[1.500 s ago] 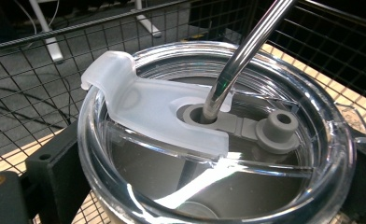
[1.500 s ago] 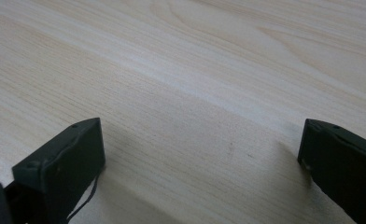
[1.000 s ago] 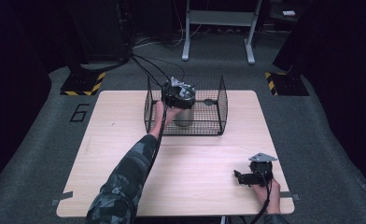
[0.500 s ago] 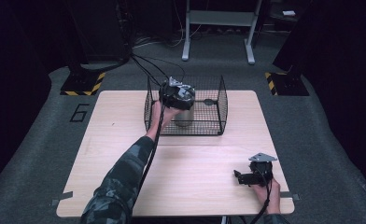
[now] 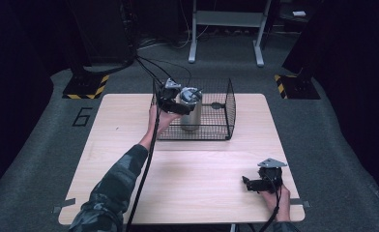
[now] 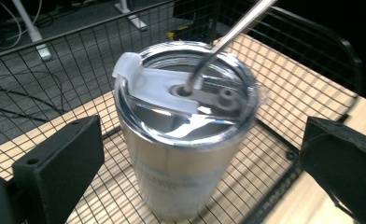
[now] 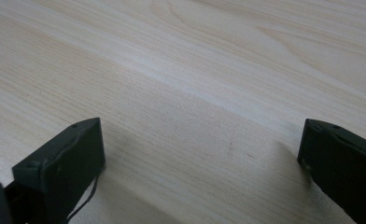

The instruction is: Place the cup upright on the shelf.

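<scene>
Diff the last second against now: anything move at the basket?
The left hand-held gripper has pulled back a little toward the basket's left side, and its jaws now stand open on either side of the steel tumbler, apart from it. The tumbler stays upright in the wire basket, metal straw through the lid. The right hand-held gripper stays open at the table's near right corner.

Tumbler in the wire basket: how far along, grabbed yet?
Done: the steel tumbler stands upright inside the wire basket, lid on, straw through it. In hand: the left gripper has its jaws open on either side of the tumbler, not closed. Left: closing and lifting. The right gripper sits open over bare table.
</scene>
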`<state>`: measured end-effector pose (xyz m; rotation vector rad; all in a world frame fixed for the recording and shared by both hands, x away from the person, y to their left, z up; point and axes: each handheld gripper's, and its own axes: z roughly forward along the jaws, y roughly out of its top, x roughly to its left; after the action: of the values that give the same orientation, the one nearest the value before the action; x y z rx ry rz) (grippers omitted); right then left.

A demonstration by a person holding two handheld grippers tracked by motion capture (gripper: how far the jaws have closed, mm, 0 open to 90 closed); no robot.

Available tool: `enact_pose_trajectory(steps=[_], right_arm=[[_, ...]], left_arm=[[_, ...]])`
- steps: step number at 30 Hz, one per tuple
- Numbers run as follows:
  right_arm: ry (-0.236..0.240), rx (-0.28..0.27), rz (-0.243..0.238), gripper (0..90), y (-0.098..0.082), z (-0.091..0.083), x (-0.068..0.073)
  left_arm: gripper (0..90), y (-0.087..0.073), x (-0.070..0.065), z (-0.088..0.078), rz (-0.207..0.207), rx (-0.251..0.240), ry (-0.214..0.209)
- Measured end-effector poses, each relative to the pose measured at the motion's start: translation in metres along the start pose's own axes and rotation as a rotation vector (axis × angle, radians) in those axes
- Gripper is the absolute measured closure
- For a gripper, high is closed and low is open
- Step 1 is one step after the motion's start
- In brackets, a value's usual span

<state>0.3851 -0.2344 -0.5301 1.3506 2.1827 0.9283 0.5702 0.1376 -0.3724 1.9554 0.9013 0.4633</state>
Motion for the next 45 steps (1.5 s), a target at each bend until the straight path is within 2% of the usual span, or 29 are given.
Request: enact_pose_trajectory(steps=[3, 12, 21, 24, 29, 30, 36, 41, 45], right_arm=[[0.004, 0.004, -0.008, 0.2, 0.0, 0.0, 0.0], [0.003, 0.004, -0.008, 0.2, 0.0, 0.0, 0.0], [0.003, 0.003, -0.007, 0.2, 0.0, 0.0, 0.0], [0.003, 0.003, -0.007, 0.2, 0.0, 0.0, 0.0], [0.002, 0.005, -0.002, 0.2, 0.0, -0.001, 0.0], [0.002, 0.004, -0.003, 0.2, 0.0, 0.0, 0.0], [0.002, 0.005, -0.002, 0.2, 0.0, -0.001, 0.0], [0.002, 0.004, -0.003, 0.2, 0.0, 0.0, 0.0], [0.002, 0.005, -0.002, 0.2, 0.0, -0.001, 0.0]], left_arm=[[0.3, -0.001, -0.004, -0.016, 0.004, -0.012, -0.017], [0.2, -0.012, -0.017, -0.061, 0.065, -0.029, -0.038], [0.2, -0.032, -0.021, -0.103, 0.089, -0.055, -0.03], [0.1, -0.043, -0.022, -0.114, 0.094, -0.043, -0.031], [0.1, -0.065, -0.022, -0.133, 0.094, -0.038, -0.013], [0.1, -0.07, -0.021, -0.138, 0.093, -0.026, -0.02], [0.1, -0.109, -0.019, -0.154, 0.084, 0.003, 0.022], [0.1, -0.154, -0.014, -0.158, 0.048, 0.057, 0.06], [0.1, -0.186, -0.007, -0.158, -0.011, 0.082, 0.09]])
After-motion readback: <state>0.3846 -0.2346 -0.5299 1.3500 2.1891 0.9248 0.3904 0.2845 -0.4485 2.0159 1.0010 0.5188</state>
